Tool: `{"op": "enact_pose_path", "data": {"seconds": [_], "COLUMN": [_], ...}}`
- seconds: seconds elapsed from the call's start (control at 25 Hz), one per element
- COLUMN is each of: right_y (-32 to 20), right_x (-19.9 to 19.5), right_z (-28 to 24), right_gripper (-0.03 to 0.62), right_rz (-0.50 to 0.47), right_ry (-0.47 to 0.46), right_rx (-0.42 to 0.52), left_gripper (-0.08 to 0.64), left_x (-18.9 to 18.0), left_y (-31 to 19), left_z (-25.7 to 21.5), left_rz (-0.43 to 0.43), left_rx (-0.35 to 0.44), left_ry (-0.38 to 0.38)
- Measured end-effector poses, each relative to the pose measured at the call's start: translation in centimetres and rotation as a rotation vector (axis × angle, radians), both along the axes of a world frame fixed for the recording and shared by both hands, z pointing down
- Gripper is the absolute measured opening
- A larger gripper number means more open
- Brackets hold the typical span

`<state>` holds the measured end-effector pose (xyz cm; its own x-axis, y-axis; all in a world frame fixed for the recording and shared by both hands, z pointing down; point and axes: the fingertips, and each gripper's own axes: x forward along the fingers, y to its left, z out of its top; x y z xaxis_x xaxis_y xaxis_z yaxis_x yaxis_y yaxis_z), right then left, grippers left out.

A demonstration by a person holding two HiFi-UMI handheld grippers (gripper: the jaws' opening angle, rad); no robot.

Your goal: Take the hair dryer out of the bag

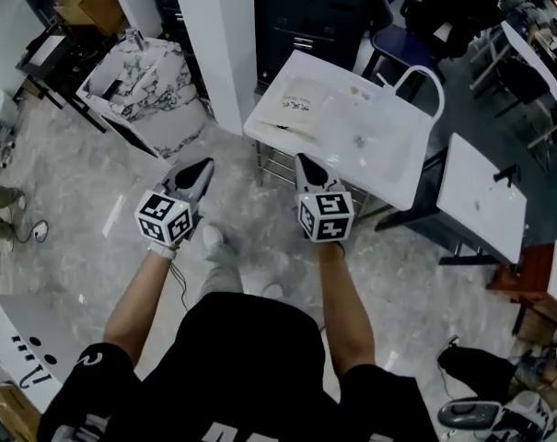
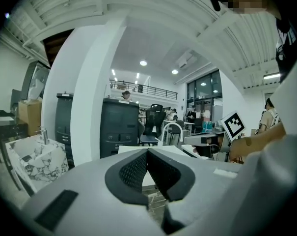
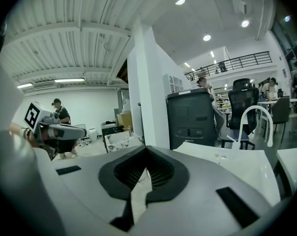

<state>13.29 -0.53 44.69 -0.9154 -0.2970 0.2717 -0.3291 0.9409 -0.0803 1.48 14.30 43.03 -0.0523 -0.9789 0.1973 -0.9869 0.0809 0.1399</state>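
A white table [image 1: 287, 132] stands just ahead of me, with a flat, pale translucent bag [image 1: 338, 118] lying on it. No hair dryer can be made out from here. My left gripper [image 1: 203, 169] and right gripper [image 1: 307, 166] are held side by side over the floor, short of the table's near edge. Both are shut with nothing between the jaws. The left gripper view shows the left gripper's tips [image 2: 147, 154] together and the table [image 2: 126, 149] beyond. In the right gripper view the right gripper's tips [image 3: 146, 151] are also together, with the table [image 3: 222, 159] to the right.
A white arched bar [image 1: 423, 76] rises at the table's far corner. A white pillar [image 1: 218, 44] stands left of the table, and a marbled counter [image 1: 135, 81] further left. A second white table [image 1: 485, 196] is at right. Dark cabinets [image 2: 116, 124] and chairs stand behind.
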Motion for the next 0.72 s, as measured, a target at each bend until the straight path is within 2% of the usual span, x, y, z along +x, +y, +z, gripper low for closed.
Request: {"op": "enact_pose_path", "data": {"seconds": [0.44,0.72], "right_y": [-5.6,-8.1], "right_x": [-12.1,-18.4], "right_z": [1.4,1.5], "right_gripper": [-0.005,-0.005], "right_rz": [0.159,0.269], "right_ry": [0.015,0.034], "right_rx": [-0.02,-0.003], "left_gripper": [-0.002,-0.003], "left_x": [-14.7,-22.2], "left_y": [-7.8,-11.2], "left_z": [1.9,3.0], "left_rz": [0.179,0.289], "left_rx": [0.012,0.007], "left_ry": [0.025,0.057]}}
